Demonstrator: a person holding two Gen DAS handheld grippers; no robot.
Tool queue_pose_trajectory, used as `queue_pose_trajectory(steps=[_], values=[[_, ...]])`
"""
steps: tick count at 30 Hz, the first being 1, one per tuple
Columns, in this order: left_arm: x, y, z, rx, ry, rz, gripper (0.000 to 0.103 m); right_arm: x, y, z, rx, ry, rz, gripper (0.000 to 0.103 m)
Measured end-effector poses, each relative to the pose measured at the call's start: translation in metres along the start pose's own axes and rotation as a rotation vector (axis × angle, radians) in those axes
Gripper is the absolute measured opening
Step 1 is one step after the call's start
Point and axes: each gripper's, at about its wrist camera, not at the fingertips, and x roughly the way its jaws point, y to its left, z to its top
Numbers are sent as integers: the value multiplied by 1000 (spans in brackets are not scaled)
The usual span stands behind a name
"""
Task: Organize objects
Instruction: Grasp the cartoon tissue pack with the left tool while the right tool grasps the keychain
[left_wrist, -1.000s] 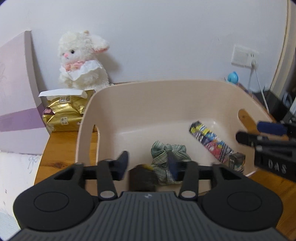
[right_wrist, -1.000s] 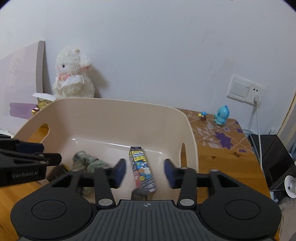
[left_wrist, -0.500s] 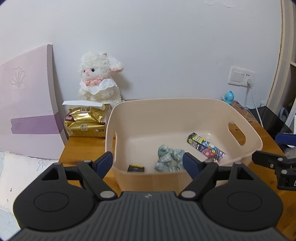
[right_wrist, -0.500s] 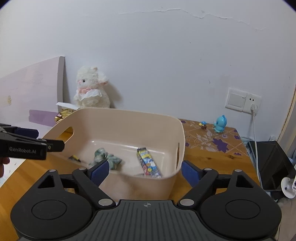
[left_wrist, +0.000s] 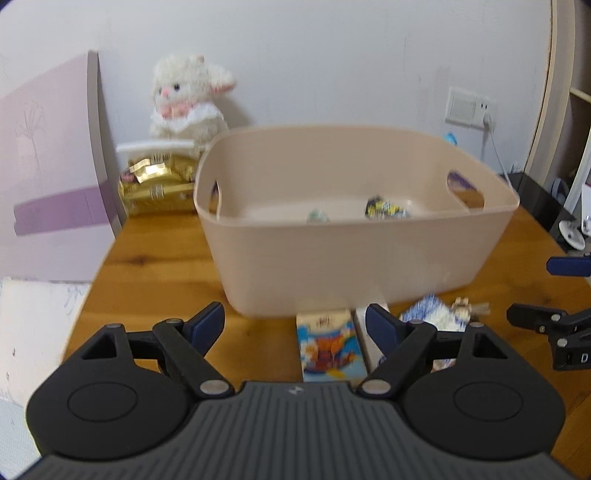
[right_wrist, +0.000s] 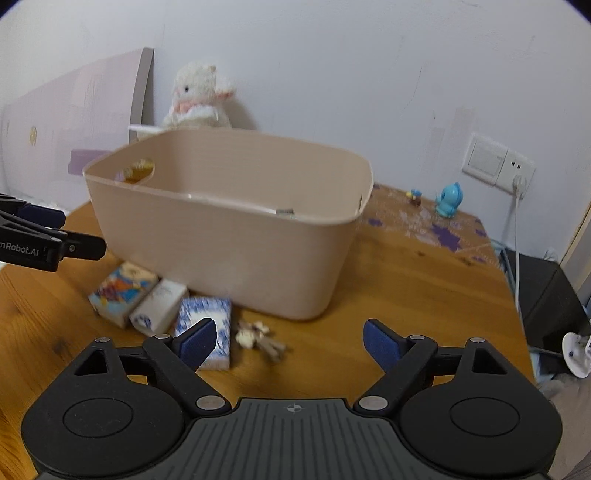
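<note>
Both hand-held grippers have pulled back out of the beige bin (left_wrist: 354, 258), so the left hand-held gripper (left_wrist: 294, 326) and the right hand-held gripper (right_wrist: 289, 341) now hover over the wooden surface (right_wrist: 406, 295) in front of it, each spread wide and holding nothing. Four things lie in a row just beside the bin's near wall: a cartoon-printed box (right_wrist: 120, 288), a white box (right_wrist: 159, 306), a blue-and-white packet (right_wrist: 208, 317) and a small figure keychain (right_wrist: 260, 338), while two items show inside the bin, a green cloth (left_wrist: 317, 216) and a colourful packet (left_wrist: 386, 208). Bare surface lies open to the right of the bin, out to the surface's right edge.
</note>
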Motion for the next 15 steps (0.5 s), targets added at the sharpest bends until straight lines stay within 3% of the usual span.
queue_pose_trajectory(steps=[10, 15], values=[[31, -5, -24, 9, 92, -7, 84, 33, -8, -21, -4, 41, 12, 87], [40, -3, -24, -7, 92, -30, 84, 46, -4, -25, -19, 43, 25, 85]])
